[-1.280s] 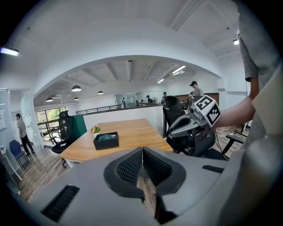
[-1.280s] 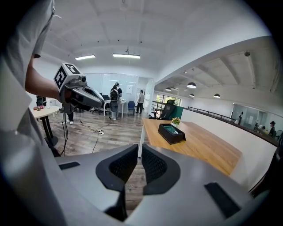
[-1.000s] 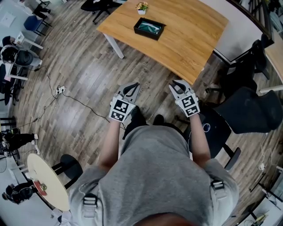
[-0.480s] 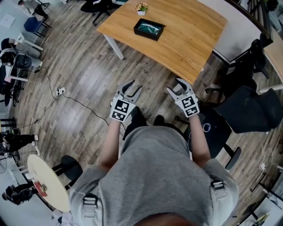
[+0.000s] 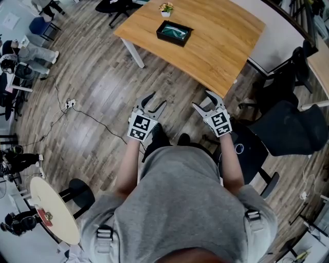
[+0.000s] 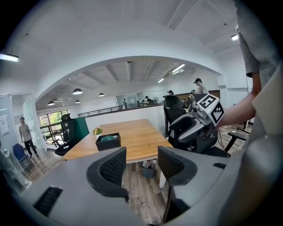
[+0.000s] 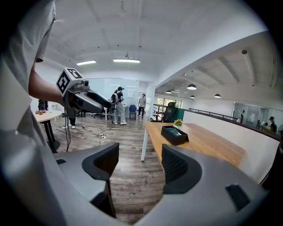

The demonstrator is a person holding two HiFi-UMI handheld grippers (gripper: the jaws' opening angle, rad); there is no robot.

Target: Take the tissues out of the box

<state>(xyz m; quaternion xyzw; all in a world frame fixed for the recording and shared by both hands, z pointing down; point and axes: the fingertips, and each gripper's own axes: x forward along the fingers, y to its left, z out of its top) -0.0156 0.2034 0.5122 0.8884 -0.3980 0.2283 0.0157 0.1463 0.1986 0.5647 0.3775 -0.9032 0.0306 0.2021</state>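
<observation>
A black tissue box [image 5: 174, 33] with a teal tissue showing sits on the wooden table [image 5: 216, 46], far ahead of both grippers; it also shows as the box [image 6: 108, 141] in the left gripper view and the box [image 7: 174, 134] in the right gripper view. My left gripper [image 5: 153, 102] is held in front of the person's body over the floor, its jaws opening, nothing between them. My right gripper [image 5: 203, 101] hangs beside it near the table's near corner, its jaws also opening and empty. Both point toward the table.
A small potted plant [image 5: 165, 8] stands behind the box. A black office chair [image 5: 288, 128] sits at right, close to the right arm. A cable and power strip [image 5: 70, 105] lie on the wood floor at left. A round white table [image 5: 54, 210] is at lower left. People stand in the distance.
Both grippers' jaws have spread apart from nearly closed to wide. The hands have stayed in about the same place in front of the body.
</observation>
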